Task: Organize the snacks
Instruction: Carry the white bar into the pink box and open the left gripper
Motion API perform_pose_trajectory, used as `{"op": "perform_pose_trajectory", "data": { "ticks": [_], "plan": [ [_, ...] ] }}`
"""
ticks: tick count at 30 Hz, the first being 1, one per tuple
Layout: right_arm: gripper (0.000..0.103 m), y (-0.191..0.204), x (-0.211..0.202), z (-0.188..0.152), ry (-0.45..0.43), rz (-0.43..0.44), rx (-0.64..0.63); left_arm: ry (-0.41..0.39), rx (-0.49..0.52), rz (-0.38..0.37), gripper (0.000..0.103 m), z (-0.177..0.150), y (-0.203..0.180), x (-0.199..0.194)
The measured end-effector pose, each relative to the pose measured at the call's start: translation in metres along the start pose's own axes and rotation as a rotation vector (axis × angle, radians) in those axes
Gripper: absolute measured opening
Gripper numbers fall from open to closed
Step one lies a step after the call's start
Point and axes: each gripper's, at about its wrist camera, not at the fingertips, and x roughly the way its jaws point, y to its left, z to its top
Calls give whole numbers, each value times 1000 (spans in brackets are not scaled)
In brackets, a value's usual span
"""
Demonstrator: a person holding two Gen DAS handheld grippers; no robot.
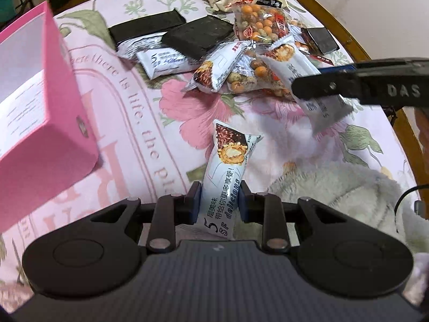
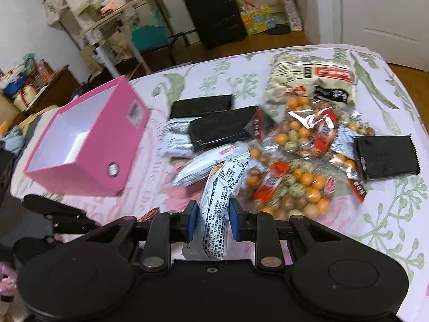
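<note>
**Two wafer bars gripped, pink box at the left**

Left gripper (image 1: 220, 201): jaws closed on a white wafer bar (image 1: 228, 171), above the near edge of the floral cloth (image 1: 128, 102). Right gripper (image 2: 211, 218): jaws closed on a second wafer bar (image 2: 218, 214), lifted. Farther in, mixed snack pile (image 2: 295, 161) near the middle. Open pink box (image 2: 88, 145) by the left edge.

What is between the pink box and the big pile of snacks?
Only flowery tablecloth. In the right wrist view, the stretch between the pink box and the snack pile is bare cloth; the left wrist view shows pink lettering printed there.
</note>
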Motion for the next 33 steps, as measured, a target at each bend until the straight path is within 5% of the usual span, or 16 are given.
{"op": "perform_pose_trajectory", "data": {
  "ticks": [11, 20, 29, 33],
  "plan": [
    [29, 46, -32, -5, 105, 136, -60, 28, -82, 33, 27, -34, 16, -56],
    [29, 102, -43, 17, 72, 286, -205, -76, -207, 67, 27, -41, 63, -120],
    [29, 155, 8, 77, 27, 389, -325, -211, -408, 82, 27, -12, 145, -142],
    [29, 176, 48, 106, 18, 345, -408, -253, -528, 91, 27, 12, 189, -126]
  ]
}}
